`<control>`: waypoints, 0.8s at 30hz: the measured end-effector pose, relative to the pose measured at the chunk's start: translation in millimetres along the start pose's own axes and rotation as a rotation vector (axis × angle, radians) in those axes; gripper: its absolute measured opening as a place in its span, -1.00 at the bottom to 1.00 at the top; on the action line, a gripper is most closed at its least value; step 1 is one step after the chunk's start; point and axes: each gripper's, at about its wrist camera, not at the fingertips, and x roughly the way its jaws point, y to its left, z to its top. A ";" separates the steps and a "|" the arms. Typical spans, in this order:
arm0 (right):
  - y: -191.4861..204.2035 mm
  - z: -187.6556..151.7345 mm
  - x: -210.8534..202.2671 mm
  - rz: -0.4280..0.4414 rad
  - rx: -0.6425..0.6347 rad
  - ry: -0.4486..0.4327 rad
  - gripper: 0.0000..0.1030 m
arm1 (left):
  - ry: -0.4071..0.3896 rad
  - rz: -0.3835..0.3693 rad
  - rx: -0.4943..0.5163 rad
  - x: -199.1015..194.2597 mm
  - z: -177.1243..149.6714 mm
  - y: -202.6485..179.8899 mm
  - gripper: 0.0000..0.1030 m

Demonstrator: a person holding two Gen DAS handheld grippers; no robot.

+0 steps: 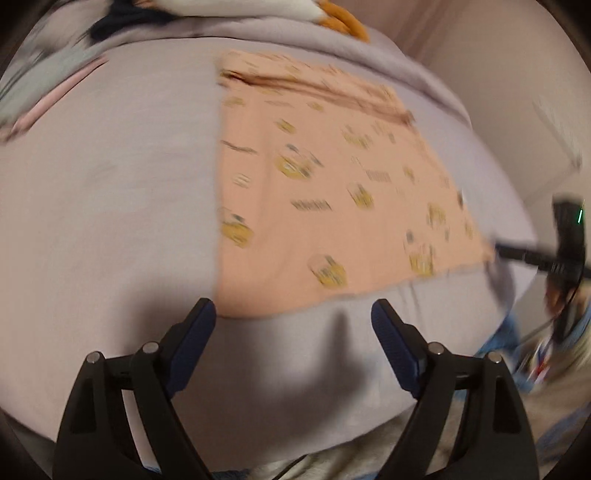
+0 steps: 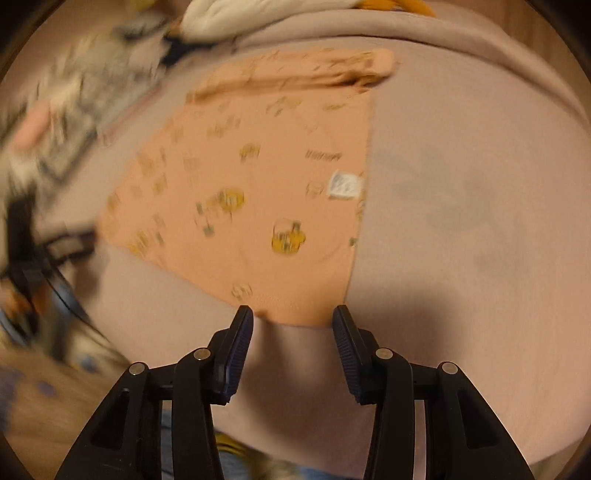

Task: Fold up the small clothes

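Across the bed from the left wrist view, a peach garment [image 1: 325, 192] printed with small yellow figures lies flat on a pale lilac bedspread [image 1: 110, 206], filling the picture from centre out toward 3 o'clock. Its near hem sits just beyond the left gripper [image 1: 293, 317], whose jaws stand wide apart with nothing between them. At 3 o'clock the right gripper [image 1: 524, 254] shows as a dark blurred shape at the garment's far corner; whether it touches the cloth I cannot tell. At 12 o'clock lies a heap of white, dark and orange fabric [image 1: 295, 7].

From the right wrist view, the same garment [image 2: 258, 192] spreads from centre toward 10 o'clock, and only here a white label [image 2: 345, 186] shows near its right edge, with a rolled band along the far side. The right gripper [image 2: 293, 321] hangs partly open, empty, its tips framing the garment's near corner. Patterned clutter [image 2: 66, 122] blurs at 9 to 10 o'clock.
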 end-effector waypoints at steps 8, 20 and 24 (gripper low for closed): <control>-50.5 -4.2 24.6 0.204 0.346 -0.007 -0.09 | 0.000 -0.204 -0.294 21.1 16.1 38.5 0.68; -64.6 29.2 47.3 0.412 0.430 -0.001 -0.09 | 0.026 -0.404 -0.317 56.9 63.4 35.1 0.68; -66.0 34.3 48.7 0.439 0.442 -0.005 -0.09 | 0.038 -0.415 -0.303 58.8 64.9 30.5 0.62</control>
